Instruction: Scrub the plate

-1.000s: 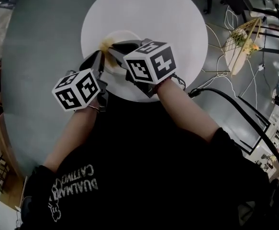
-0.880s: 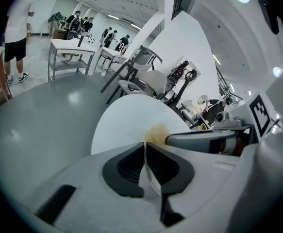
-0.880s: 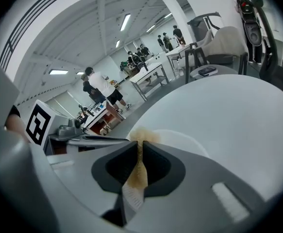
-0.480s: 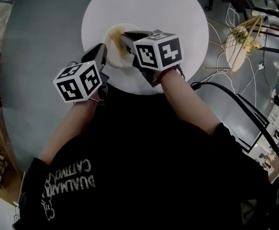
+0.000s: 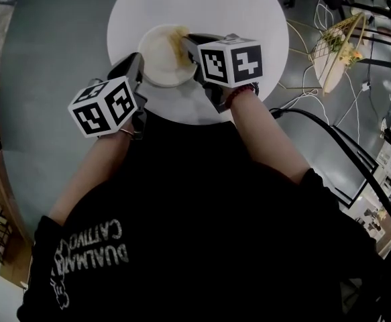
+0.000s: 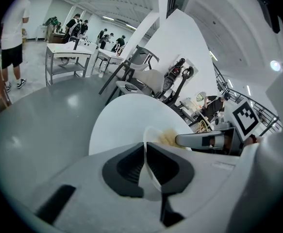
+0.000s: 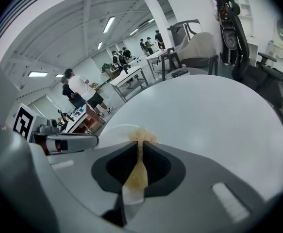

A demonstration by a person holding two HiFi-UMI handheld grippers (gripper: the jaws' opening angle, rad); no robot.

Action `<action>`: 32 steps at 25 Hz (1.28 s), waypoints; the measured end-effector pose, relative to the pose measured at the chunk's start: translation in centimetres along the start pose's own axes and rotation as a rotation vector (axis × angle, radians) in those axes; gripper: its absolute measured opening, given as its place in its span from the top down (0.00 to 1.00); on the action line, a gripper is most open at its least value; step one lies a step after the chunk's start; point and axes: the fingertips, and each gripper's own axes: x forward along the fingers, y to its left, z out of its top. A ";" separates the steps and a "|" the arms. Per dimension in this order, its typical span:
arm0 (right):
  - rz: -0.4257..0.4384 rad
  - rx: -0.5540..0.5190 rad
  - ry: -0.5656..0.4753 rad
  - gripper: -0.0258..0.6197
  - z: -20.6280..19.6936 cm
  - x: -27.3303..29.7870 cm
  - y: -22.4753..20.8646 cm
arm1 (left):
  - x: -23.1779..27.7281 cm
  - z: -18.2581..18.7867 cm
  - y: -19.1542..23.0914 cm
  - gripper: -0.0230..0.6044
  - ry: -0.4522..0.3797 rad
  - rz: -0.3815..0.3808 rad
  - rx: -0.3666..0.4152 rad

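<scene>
A small cream plate (image 5: pixel 160 54) lies on the round white table (image 5: pixel 249 12) near its front edge. My left gripper (image 5: pixel 136 64) is shut on the plate's near-left rim; in the left gripper view the thin rim (image 6: pixel 149 171) runs up between the two pads. My right gripper (image 5: pixel 186 42) is shut on a tan scrubbing cloth (image 7: pixel 137 171), whose frayed end (image 7: pixel 141 134) rests on the plate's right part (image 7: pixel 113 130). The cloth (image 6: pixel 166 139) and right gripper (image 6: pixel 204 140) also show over the plate in the left gripper view.
The table stands on a grey floor (image 5: pixel 54 59). A wire basket (image 5: pixel 336 52) and black cables (image 5: pixel 316 129) lie on the floor at the right. Chairs (image 7: pixel 199 47), work tables (image 6: pixel 66 52) and several standing people show far off.
My right gripper has swept the cloth across the plate, from its left part to its right, far side. The left gripper has kept its hold on the rim.
</scene>
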 end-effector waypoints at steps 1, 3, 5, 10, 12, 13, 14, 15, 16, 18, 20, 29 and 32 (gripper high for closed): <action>-0.009 0.002 -0.002 0.89 -0.1 -0.2 -0.3 | 0.0 0.0 0.0 0.94 -0.001 0.000 0.001; -0.029 0.012 -0.008 0.89 -0.2 -0.7 -1.0 | 0.0 -0.1 -0.1 0.94 -0.007 0.001 0.002; -0.050 0.027 -0.014 0.89 -0.3 -1.2 -1.8 | -0.1 -0.1 -0.1 0.94 -0.009 0.004 0.000; -0.088 0.082 -0.021 0.89 -0.6 -2.1 -3.2 | -0.1 0.5 -0.4 0.94 -0.014 0.002 0.001; -0.091 0.083 -0.022 0.90 -0.2 -2.1 -2.7 | -0.1 0.9 -0.5 0.94 -0.012 0.003 0.010; -0.094 0.062 -0.016 0.90 0.0 -2.1 -2.3 | -0.1 1.0 -0.5 0.94 -0.013 0.004 0.014; -0.092 0.030 -0.009 0.90 0.2 -2.0 -1.6 | -0.1 1.1 -0.5 0.94 -0.015 0.004 0.018; -0.078 -0.006 -0.008 0.90 0.6 -2.0 -0.8 | -0.1 1.2 -0.6 0.94 -0.017 0.003 0.021; -0.048 -0.036 -0.018 0.90 1.0 -1.9 0.3 | 0.0 1.1 -0.7 0.94 -0.015 0.002 0.023; 0.065 -0.069 -0.050 0.90 1.7 -1.6 3.3 | 0.1 1.0 -1.0 0.94 -0.007 -0.001 0.027; 0.181 -0.080 -0.050 0.90 1.6 -1.0 6.1 | 0.3 1.1 -1.3 0.94 -0.006 -0.007 0.033; 0.181 -0.124 0.050 0.90 -0.4 0.3 6.1 | 0.4 0.6 -2.2 0.94 0.018 -0.030 0.046; 0.158 -0.121 0.053 0.90 -0.8 0.4 5.6 | 0.3 0.4 -2.3 0.94 0.024 -0.036 0.054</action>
